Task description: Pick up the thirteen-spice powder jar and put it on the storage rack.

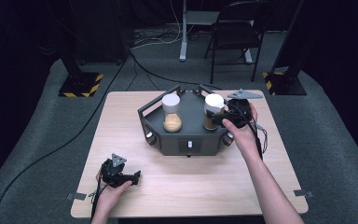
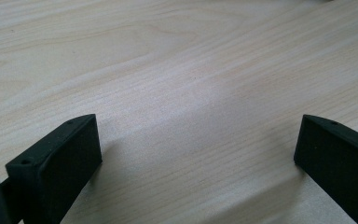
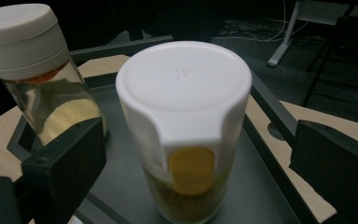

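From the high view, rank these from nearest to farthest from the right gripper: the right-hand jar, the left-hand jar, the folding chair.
Measured from the right gripper:
1. The right-hand jar, right at the jaws on the dark tray's right side.
2. The left-hand jar, on the tray's left side.
3. The folding chair, on the floor beyond the table.

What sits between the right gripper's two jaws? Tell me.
The white-capped jar with a yellow tab stands between the open jaws of the right gripper, gaps either side, in the right gripper view. It stands on the dark tray.
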Demonstrator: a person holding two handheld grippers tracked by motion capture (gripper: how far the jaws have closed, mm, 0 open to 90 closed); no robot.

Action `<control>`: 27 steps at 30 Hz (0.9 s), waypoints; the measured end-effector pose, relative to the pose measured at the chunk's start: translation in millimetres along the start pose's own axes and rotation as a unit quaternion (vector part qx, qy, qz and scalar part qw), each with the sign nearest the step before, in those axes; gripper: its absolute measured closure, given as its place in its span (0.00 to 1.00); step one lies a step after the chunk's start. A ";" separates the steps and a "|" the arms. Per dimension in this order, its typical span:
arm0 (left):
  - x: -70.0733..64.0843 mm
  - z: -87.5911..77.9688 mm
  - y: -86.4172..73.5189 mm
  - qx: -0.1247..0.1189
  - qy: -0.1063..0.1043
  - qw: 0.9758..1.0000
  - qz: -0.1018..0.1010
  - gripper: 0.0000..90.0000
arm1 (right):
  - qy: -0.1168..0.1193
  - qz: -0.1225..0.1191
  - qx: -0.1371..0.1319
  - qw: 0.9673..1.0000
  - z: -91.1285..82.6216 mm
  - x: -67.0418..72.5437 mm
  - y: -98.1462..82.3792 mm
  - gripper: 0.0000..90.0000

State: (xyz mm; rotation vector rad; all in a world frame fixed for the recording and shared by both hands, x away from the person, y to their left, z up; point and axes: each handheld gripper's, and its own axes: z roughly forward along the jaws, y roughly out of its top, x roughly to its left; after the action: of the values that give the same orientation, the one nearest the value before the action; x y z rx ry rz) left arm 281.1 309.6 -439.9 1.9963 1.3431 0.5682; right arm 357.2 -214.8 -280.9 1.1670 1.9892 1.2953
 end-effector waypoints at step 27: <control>0.0 0.0 0.0 0.000 0.000 1.000 0.000 0.00 | -0.073 0.000 -0.001 0.997 -36.6 -11.8 -77.9 0.01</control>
State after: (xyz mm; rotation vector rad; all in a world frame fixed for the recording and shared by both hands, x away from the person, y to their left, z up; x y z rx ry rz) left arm 281.1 309.6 -439.8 1.9965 1.3430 0.5684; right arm 304.9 -256.8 -336.1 1.2239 1.8839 1.1763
